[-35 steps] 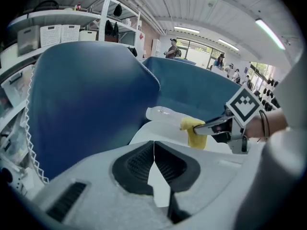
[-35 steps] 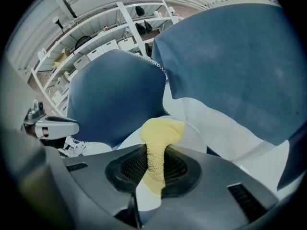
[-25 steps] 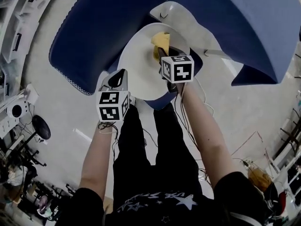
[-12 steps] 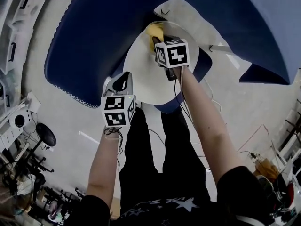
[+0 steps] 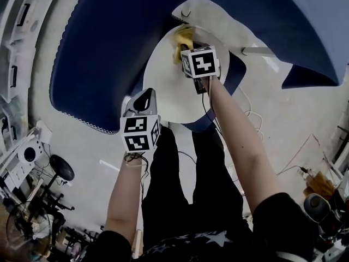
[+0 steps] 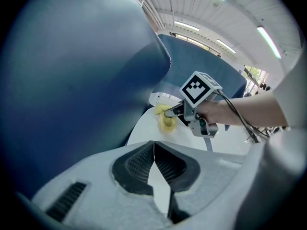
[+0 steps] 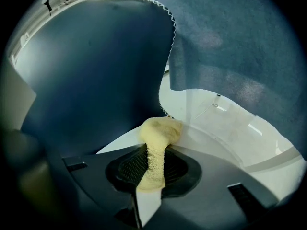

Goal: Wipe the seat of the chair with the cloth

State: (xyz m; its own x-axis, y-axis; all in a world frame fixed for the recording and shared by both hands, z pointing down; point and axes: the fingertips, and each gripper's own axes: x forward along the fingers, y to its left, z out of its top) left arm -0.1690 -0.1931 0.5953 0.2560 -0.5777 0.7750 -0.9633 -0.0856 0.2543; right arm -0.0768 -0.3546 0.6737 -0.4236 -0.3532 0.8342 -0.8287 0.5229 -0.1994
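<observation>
The right claw (image 7: 152,172) is clamped on a yellow cloth (image 7: 156,145). The cloth is soft and knobbly. A narrow twisted strip of it runs up between the jaws, and a rounded wad bulges just past their tips. That wad rests on the white round seat (image 5: 163,86), at the far side beside the dark blue padding (image 5: 109,48). The left claw (image 6: 154,161) has its jaws pressed together with nothing between them. It hangs over the seat's near left edge, well apart from the cloth.
</observation>
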